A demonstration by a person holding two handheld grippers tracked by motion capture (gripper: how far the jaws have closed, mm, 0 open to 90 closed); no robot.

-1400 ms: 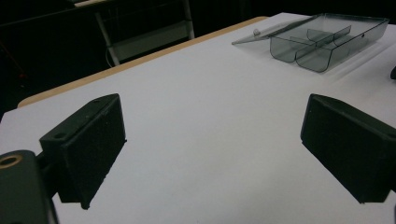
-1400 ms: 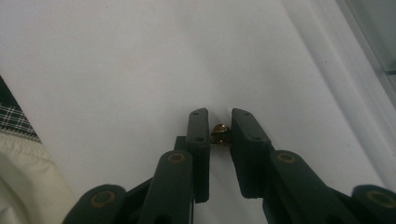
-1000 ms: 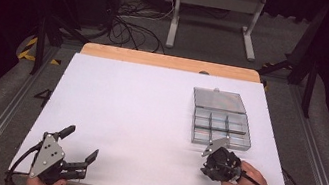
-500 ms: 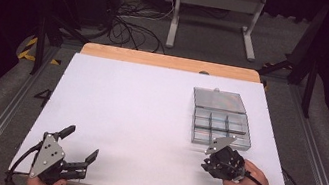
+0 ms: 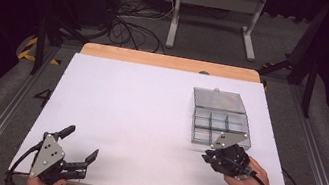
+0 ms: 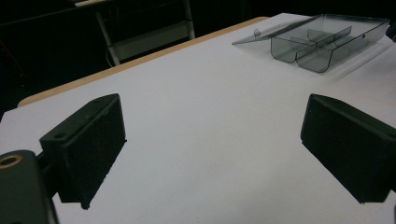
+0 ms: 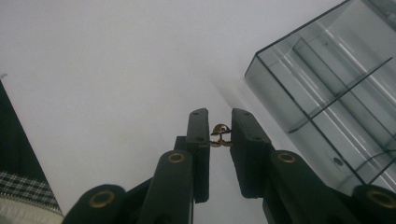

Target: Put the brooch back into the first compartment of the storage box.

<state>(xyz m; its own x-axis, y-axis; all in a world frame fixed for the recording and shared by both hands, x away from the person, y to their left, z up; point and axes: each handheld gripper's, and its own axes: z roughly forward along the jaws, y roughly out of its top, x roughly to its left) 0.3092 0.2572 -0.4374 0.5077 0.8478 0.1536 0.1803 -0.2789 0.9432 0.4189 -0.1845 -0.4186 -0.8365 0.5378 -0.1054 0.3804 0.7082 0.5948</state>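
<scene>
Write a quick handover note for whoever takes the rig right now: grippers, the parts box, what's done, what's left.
Right gripper: shut on a small brass part, just short of the box's near edge.
Left gripper: open, holding nothing, at the table's near-left corner.
Box: clear, with compartments, lid open, on the table's right side.
Done: part picked up.
Left: probably carry it over the box and drop it into a compartment; which one I cannot tell.

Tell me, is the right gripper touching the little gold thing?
Touching. The right gripper view shows the right gripper pinching the gold thing with both jaws, no gap.
</scene>
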